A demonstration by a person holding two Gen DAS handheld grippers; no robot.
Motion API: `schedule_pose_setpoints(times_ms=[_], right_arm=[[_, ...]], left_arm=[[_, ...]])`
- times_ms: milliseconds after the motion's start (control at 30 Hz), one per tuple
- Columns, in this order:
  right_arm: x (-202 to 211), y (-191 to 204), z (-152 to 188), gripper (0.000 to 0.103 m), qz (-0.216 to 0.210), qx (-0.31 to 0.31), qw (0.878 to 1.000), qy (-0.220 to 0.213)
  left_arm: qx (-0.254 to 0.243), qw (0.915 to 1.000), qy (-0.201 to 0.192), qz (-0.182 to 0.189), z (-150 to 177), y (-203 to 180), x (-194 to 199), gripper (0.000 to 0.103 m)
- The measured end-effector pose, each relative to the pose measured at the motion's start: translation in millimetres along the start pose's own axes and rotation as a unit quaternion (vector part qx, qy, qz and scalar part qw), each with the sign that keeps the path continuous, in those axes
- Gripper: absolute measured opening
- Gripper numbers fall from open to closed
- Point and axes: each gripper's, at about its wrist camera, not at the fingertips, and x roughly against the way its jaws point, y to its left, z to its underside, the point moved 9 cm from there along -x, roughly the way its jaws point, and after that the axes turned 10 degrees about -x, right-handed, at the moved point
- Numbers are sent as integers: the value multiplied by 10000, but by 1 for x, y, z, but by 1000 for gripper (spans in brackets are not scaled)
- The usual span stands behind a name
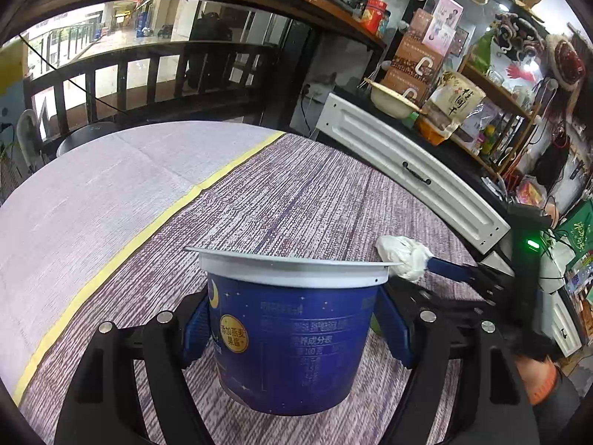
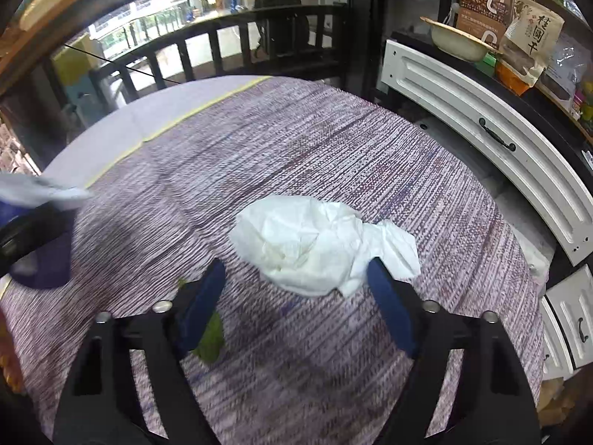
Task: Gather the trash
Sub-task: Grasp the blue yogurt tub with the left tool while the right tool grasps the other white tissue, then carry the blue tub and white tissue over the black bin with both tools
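Keep left tool [image 1: 292, 324] clamped on cup [image 1: 289, 337]; lower right tool [image 2: 296, 307], pads apart, over tissue [image 2: 315, 244] ahead; close squarely, clear of counter [image 2: 333, 148] cloth

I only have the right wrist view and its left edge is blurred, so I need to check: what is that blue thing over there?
Observer: A blue yogurt cup, upright, clamped in the jaws of the left gripper.
Operator: Is its top open?
Observer: No, a flat lid lies across the rim.
Operator: How near is my tissue?
Observer: The tissue shows right beside the cup's rim, at the right gripper; I cannot tell whether they touch.
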Motion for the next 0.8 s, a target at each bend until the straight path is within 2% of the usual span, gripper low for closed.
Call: schedule_pose_setpoints(times_ms=[100,167,233,533,733,800], right_arm=[[-5,-2,-3,47,230,78,9997,-64],[-1,-3,-2,26,187,53,9998,-85],[7,-4,1,18,99,-8,9999,-114],[67,-15,37,15,-69,65,9984,-551],[118,-38,74,15,-172,-42,9968,-782],[136,-49,87,15,-210,-117,9962,-838]], left_arm=[[-24,9999,-105,44,3,-5,11,74],[-6,9999,-125,99,5,-9,14,74],[-45,9998,-163,100,7,-13,17,74],[-395,9980,-237,436,31,-59,37,75],[-737,9948,-254,652,56,-97,54,75],[-744,9934,-250,839,65,-112,61,72]])
